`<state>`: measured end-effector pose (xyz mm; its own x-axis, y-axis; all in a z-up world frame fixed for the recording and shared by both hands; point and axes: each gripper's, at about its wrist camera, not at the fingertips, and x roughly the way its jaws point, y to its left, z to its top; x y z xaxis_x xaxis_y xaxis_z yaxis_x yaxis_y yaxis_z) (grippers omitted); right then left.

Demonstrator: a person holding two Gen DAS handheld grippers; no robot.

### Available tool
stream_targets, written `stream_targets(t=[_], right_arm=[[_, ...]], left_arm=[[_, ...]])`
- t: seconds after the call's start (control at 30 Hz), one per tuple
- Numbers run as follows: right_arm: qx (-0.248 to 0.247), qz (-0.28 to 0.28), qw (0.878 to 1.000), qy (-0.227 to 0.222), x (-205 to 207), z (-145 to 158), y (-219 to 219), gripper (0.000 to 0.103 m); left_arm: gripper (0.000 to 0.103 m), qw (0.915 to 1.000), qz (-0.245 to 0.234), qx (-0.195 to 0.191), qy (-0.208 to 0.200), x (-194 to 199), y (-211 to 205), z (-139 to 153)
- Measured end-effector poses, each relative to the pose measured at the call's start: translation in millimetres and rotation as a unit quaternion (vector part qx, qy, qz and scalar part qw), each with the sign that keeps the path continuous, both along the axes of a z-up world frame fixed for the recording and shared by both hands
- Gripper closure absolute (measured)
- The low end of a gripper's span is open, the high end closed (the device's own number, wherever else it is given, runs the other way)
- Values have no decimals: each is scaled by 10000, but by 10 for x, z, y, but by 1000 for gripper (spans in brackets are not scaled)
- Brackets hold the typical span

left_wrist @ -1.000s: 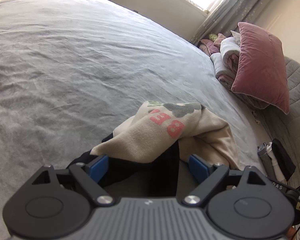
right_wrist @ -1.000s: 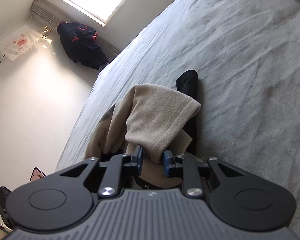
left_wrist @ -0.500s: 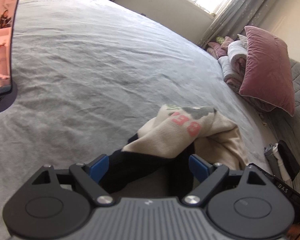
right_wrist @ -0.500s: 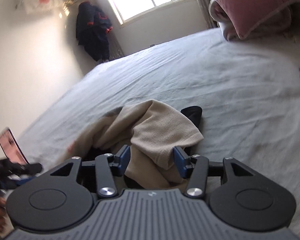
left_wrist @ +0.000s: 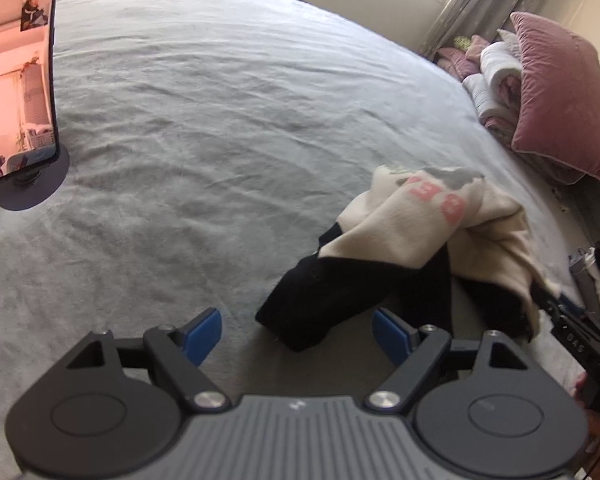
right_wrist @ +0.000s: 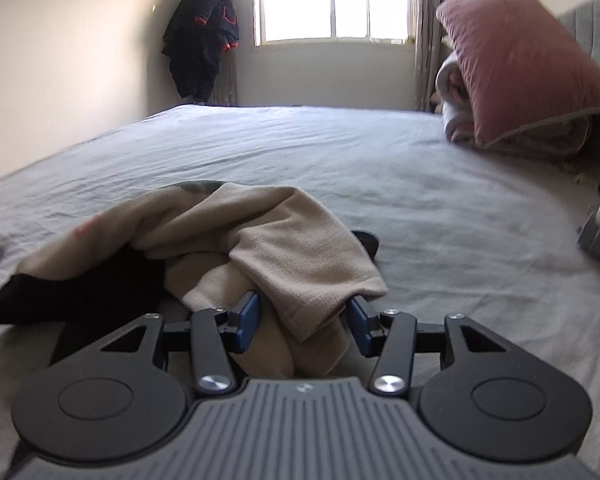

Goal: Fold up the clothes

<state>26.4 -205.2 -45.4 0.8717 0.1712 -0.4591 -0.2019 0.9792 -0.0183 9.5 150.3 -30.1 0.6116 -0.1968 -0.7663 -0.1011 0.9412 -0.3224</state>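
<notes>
A crumpled beige garment (left_wrist: 432, 220) with pink numerals and black sleeves lies heaped on the grey bed sheet (left_wrist: 220, 128), near the side of the bed where the pillows are. One black sleeve (left_wrist: 332, 292) trails out of the heap toward the left gripper (left_wrist: 298, 330), and its end lies between the blue pads; the jaws stand wide and have just been narrowing a little, the pads clear of the cloth. In the right wrist view a beige fold (right_wrist: 300, 264) hangs between the jaws of the right gripper (right_wrist: 304, 316), which are parted after just opening; the pads seem not to press on it, though the cloth hides part of the right one.

Beyond and to the left of the heap the sheet runs broad and bare, lightly wrinkled, as far as the wall under the window (right_wrist: 332, 0). On the right the room is tighter: a pink pillow (left_wrist: 560, 100) leans on rolled blankets (left_wrist: 496, 76) by the grey headboard (right_wrist: 592, 36). At the bed's right edge lie a few small dark and silver objects (left_wrist: 588, 280), too blurred to name. A phone on a round stand (left_wrist: 16, 80) is upright on the sheet at far left, well apart from the garment. A dark jacket (right_wrist: 200, 36) hangs in the far corner beside the window.
</notes>
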Motion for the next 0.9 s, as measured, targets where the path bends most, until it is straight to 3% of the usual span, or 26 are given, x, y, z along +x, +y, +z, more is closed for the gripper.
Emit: stream_targets(t=[0.23, 0.37, 0.47, 0.53, 0.67, 0.9], right_arm=[[-639, 154, 9970, -418, -70, 50, 122, 52], [-918, 179, 9938, -606, -108, 33, 169, 54], [-913, 299, 9938, -567, -82, 1, 196, 66], [-915, 392, 9940, -460, -61, -51, 215, 95], [-590, 422, 9972, -199, -76, -50, 168, 97], [317, 942, 9950, 115, -284, 246, 36, 97]], left_arm=[[21, 9999, -21, 99, 104, 92, -95, -68], [34, 9997, 107, 108, 178, 237, -145, -134], [39, 9991, 255, 306, 164, 328, -209, -165], [41, 9986, 320, 414, 98, 362, -244, -154], [41, 9983, 501, 276, 87, 371, -210, -129], [35, 9981, 448, -427, 73, 218, -49, -34]])
